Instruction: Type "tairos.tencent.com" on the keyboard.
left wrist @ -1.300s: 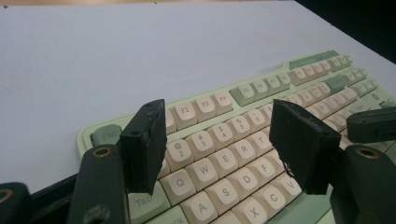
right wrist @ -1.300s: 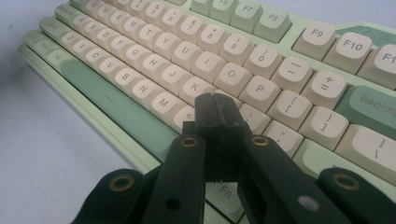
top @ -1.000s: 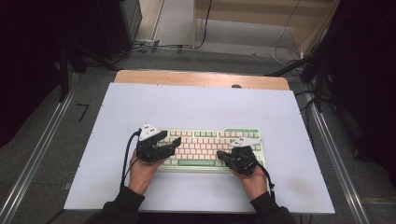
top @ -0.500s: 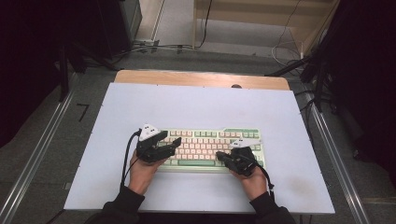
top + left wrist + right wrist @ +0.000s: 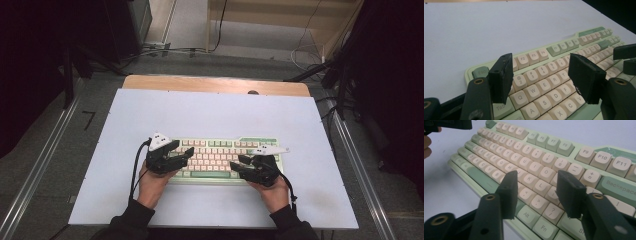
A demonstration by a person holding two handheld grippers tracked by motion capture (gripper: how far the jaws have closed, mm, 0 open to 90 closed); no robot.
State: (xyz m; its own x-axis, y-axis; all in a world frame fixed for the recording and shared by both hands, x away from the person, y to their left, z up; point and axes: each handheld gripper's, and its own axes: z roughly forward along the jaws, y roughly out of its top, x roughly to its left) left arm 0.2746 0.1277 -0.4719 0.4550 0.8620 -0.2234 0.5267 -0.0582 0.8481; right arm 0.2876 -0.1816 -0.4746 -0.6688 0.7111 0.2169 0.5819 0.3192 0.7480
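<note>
Both grippers hover low over the keyboard (image 5: 225,157) at the table's (image 5: 210,110) near edge, placed as if for pressing keys: left gripper (image 5: 544,75) agape and empty, right gripper (image 5: 537,192) just parting, holding nothing.

- In the left gripper view, we lose the keyboard's (image 5: 554,75) near rows behind the black jaws.
- The picture's right edge cuts the Backspace key (image 5: 620,187).
</note>
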